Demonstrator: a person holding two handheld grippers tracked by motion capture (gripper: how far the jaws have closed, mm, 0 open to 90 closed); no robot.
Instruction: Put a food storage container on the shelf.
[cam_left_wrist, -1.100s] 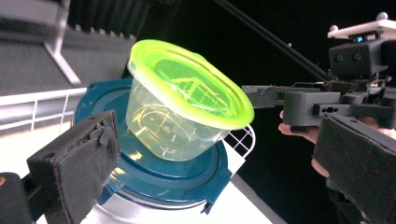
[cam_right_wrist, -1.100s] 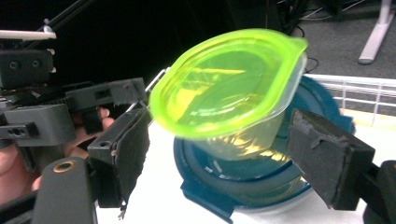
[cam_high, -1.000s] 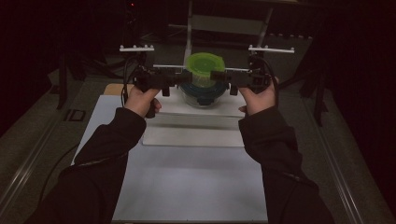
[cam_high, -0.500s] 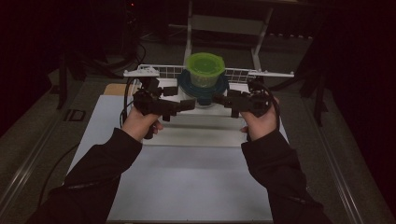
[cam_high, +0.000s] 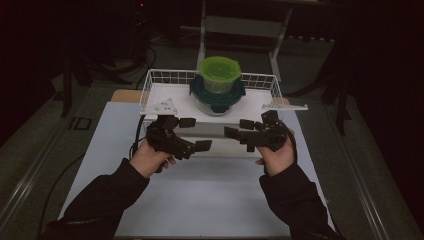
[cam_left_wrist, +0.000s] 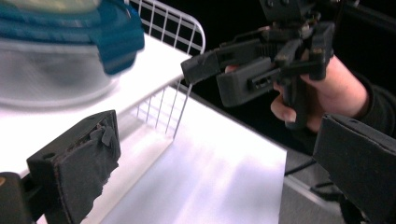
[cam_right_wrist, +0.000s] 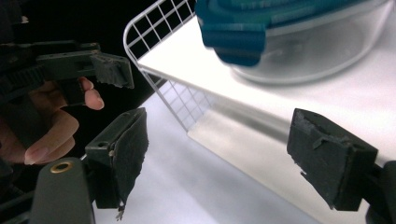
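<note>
Jaws stand spread and empty on both the left gripper and the right gripper, which face each other just before the white wire basket where a glass container with teal lid bears a green-lidded tub.

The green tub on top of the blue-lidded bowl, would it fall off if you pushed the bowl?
Probably, yes. The green tub just sits on the blue lid of the clear bowl, narrower than it and stacked high, so a shove could tip or slide it. The bowl looks like glass, likely heavy and breakable. The wire basket might catch it.
</note>
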